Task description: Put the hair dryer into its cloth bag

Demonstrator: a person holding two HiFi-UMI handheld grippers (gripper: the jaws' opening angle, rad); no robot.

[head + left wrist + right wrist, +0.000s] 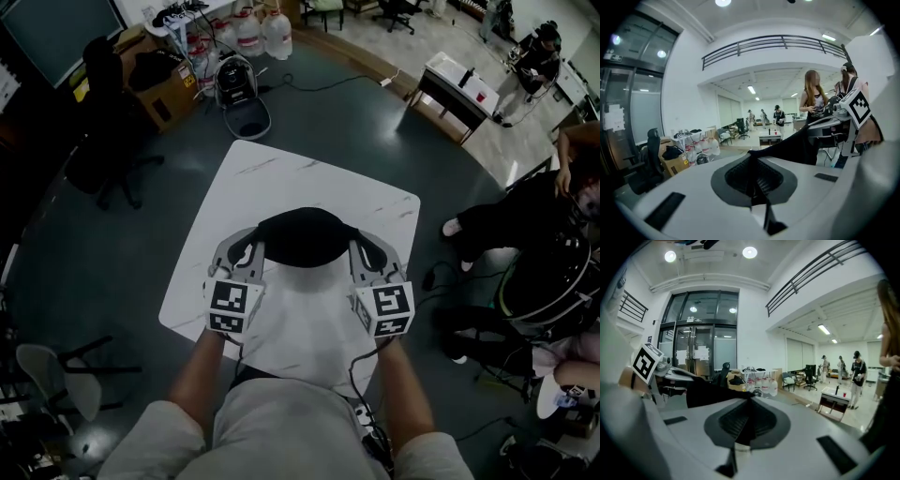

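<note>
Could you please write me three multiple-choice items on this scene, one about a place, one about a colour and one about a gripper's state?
1. Where is the cloth bag?
A. Between the left gripper and the right gripper, over the table
B. On the floor beside a chair
C. Draped over the person's knee

2. What colour is the cloth bag?
A. White
B. Black
C. Red

3. How do the left gripper's jaws stand?
A. Wide apart, empty
B. Shut on the bag's edge
C. Shut on nothing

Answers:
1 A, since the head view shows the bag stretched between both grippers above the white tabletop.
2 B, since the fabric is black in every view.
3 B, since the left gripper view shows black cloth pinched between the closed jaws.
</note>
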